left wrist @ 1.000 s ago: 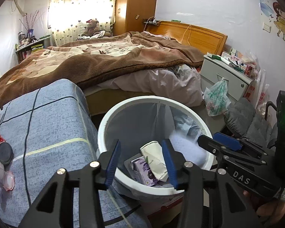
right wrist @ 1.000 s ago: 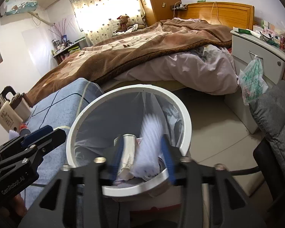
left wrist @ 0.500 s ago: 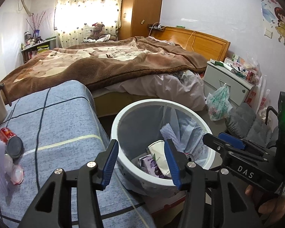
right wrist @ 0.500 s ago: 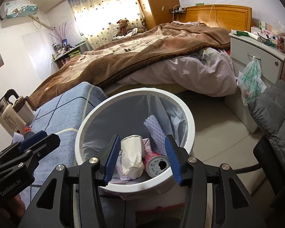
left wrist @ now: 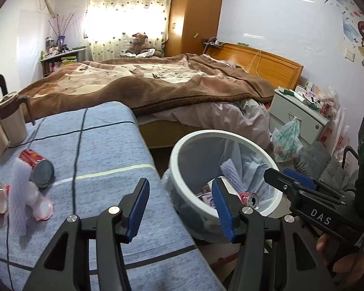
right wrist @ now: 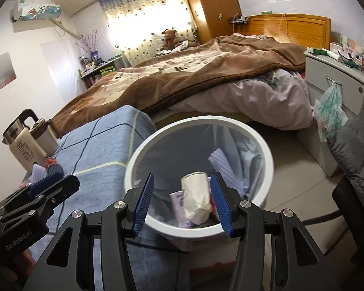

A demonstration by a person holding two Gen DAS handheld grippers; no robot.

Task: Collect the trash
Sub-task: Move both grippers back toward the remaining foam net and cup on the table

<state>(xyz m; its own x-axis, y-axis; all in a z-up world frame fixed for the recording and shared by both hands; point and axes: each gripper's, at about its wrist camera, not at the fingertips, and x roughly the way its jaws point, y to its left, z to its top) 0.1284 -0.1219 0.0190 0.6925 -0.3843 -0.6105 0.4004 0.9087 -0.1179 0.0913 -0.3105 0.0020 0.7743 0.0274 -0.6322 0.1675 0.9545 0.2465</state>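
Blue-grey cloth covers the table (left wrist: pixel 104 150), and what I still have to collect lies at its far left: a red can (left wrist: pixel 37 167) on its side, long axis running away from me, a foam sleeve (left wrist: pixel 18 194) standing beside it. My left gripper (left wrist: pixel 179 208) is nearer, jaws apart and empty, with open cloth between. My right gripper (right wrist: pixel 182 201), also apart and empty, hangs over the white bin (right wrist: pixel 267 155) just off the table's right edge.
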